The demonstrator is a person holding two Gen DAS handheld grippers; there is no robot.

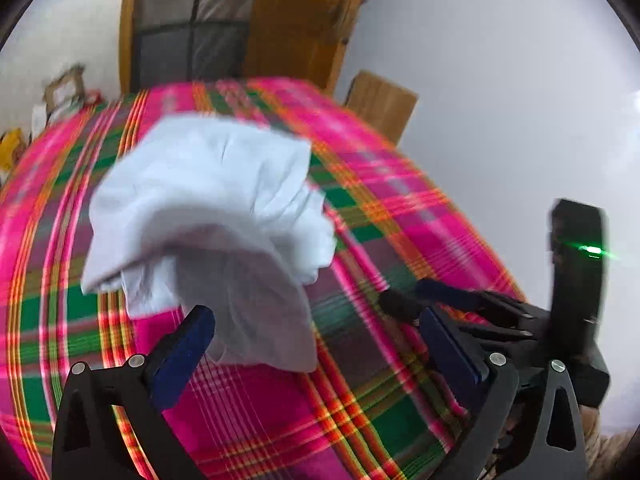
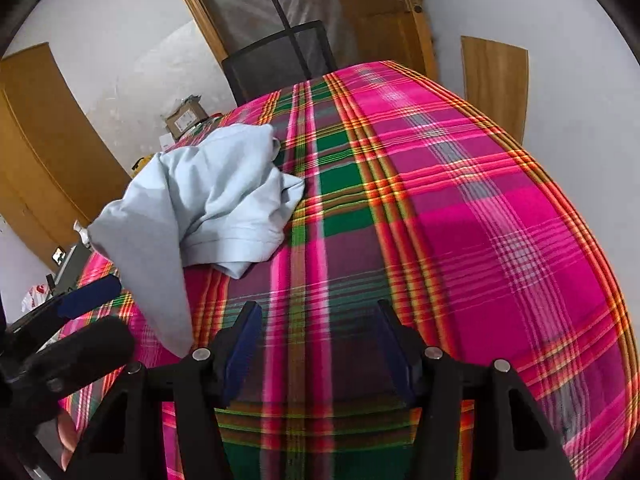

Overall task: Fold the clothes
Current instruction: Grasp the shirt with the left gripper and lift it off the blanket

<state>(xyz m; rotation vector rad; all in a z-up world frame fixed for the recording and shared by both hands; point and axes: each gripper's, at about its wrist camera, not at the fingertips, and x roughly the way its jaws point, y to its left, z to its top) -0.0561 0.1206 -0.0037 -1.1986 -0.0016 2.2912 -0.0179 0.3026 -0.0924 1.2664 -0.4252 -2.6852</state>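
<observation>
A crumpled pale blue garment (image 1: 208, 208) lies on the pink, green and orange plaid cloth (image 1: 380, 240) covering the table. It also shows in the right wrist view (image 2: 208, 200), at the left, with one part drooping towards the near edge. My left gripper (image 1: 316, 344) is open, its blue-padded fingers (image 1: 180, 360) wide apart, with the garment's near fold between and just ahead of them, not gripped. My right gripper (image 2: 316, 344) is open and empty above bare plaid cloth (image 2: 440, 220), to the right of the garment. The right gripper also appears in the left wrist view (image 1: 452, 304).
A dark mesh chair (image 2: 280, 60) stands at the table's far edge before a wooden door frame (image 2: 400, 0). A cardboard box (image 2: 186, 118) and clutter sit at the far left. A wooden board (image 2: 496, 80) leans on the white wall at the right.
</observation>
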